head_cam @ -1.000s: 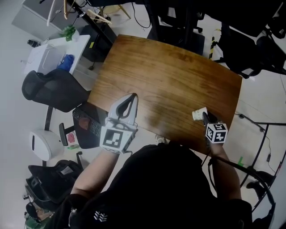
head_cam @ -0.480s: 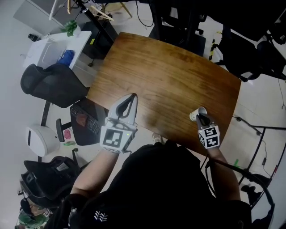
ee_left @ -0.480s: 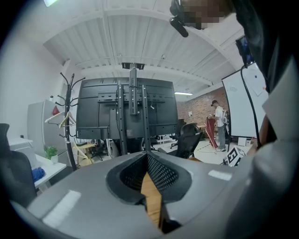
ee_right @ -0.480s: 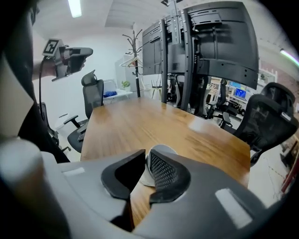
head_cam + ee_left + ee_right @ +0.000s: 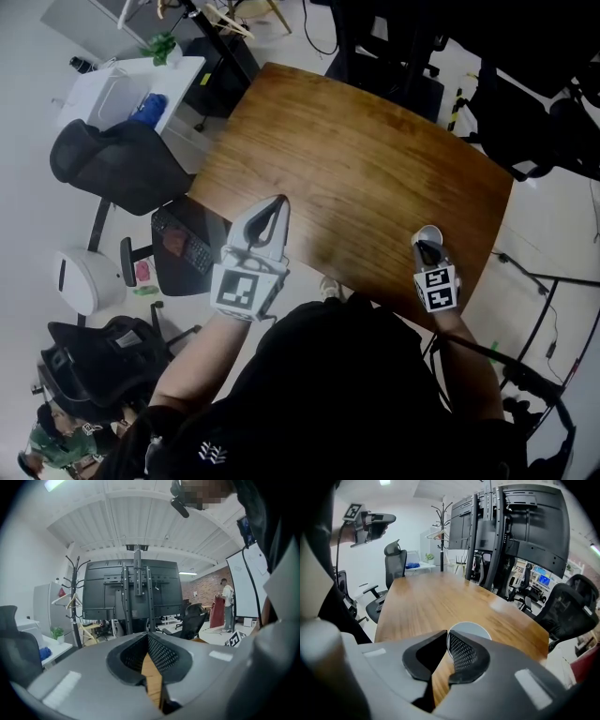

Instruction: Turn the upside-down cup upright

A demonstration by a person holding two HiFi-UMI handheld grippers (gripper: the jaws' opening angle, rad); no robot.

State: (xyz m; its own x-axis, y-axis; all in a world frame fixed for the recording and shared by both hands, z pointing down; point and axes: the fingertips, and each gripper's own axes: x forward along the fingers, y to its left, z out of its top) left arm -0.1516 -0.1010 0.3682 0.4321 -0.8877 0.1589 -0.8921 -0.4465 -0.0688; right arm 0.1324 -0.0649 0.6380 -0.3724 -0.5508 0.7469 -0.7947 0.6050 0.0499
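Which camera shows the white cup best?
The right gripper view: the cup is close, its round rim clear, pinched by the right gripper, whose jaws have just been closing. The head view shows it small, partly hidden; the left gripper view misses it.

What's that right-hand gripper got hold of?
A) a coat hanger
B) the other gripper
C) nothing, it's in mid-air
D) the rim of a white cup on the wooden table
D: the right gripper has just been closing its jaws, and the wall of the white cup sits pinched between them, the cup standing mouth-up near the edge of the table.
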